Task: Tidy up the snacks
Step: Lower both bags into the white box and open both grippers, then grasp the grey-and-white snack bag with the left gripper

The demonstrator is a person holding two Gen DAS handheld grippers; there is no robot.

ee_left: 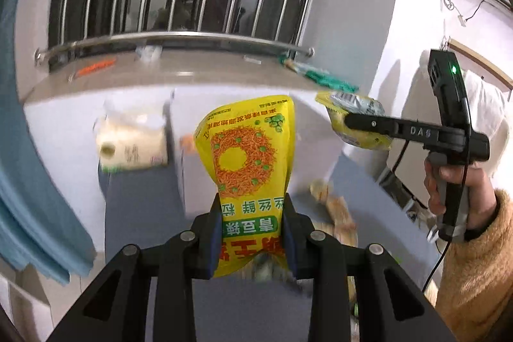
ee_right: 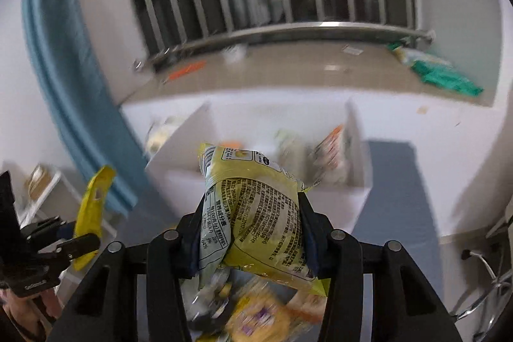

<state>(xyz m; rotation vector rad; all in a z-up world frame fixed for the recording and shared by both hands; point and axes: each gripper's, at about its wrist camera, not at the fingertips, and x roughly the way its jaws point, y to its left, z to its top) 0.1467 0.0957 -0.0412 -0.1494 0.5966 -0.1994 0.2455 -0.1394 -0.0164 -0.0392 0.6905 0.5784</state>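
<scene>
My left gripper (ee_left: 253,223) is shut on a bright yellow snack bag (ee_left: 248,156) with an orange ring picture, held upright above the grey table (ee_left: 144,207). It also shows in the right wrist view (ee_right: 91,207) at the left edge. My right gripper (ee_right: 248,229) is shut on a pale yellow-green snack packet (ee_right: 256,201) with printed text, held in the air. In the left wrist view the right gripper (ee_left: 349,120) and its packet (ee_left: 356,117) are at the right. A white divided box (ee_right: 356,149) with snacks stands ahead of both.
Loose snacks (ee_right: 256,316) lie on the table below my right gripper and also show in the left wrist view (ee_left: 336,210). A stone windowsill (ee_left: 179,72) with a green packet (ee_right: 445,79) runs under the barred window. A blue curtain (ee_left: 29,165) hangs at the left.
</scene>
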